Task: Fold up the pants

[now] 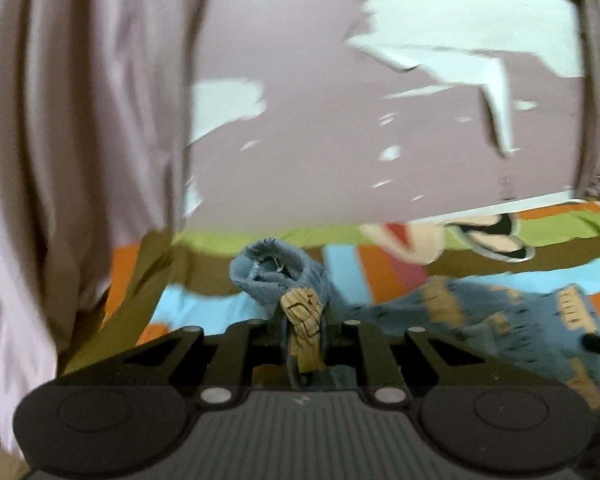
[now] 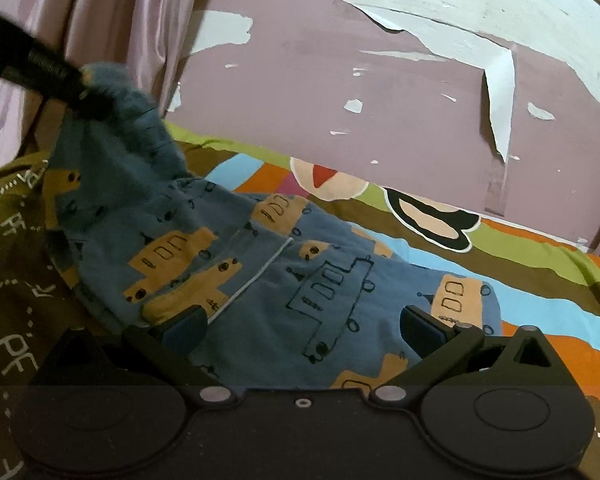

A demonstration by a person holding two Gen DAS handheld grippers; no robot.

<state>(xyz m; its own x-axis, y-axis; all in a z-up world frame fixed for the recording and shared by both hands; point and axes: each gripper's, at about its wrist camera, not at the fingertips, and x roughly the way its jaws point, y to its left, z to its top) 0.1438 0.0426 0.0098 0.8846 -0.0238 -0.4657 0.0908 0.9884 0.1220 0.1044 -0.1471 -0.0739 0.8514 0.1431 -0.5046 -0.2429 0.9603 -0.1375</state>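
Note:
The pants (image 2: 284, 280) are small and blue with tan vehicle prints. They lie on a colourful bedsheet (image 2: 540, 292). My left gripper (image 1: 303, 320) is shut on a bunched edge of the pants (image 1: 276, 276) and holds it lifted above the bed. In the right wrist view the left gripper (image 2: 84, 96) shows at upper left, pulling that edge up. My right gripper (image 2: 304, 324) is open, its fingers low over the flat part of the pants, one on each side.
A mauve wall (image 2: 340, 80) with peeling white paint stands behind the bed. A pink curtain (image 1: 80, 140) hangs at the left. A brown printed cloth (image 2: 16, 280) lies at the left of the bed.

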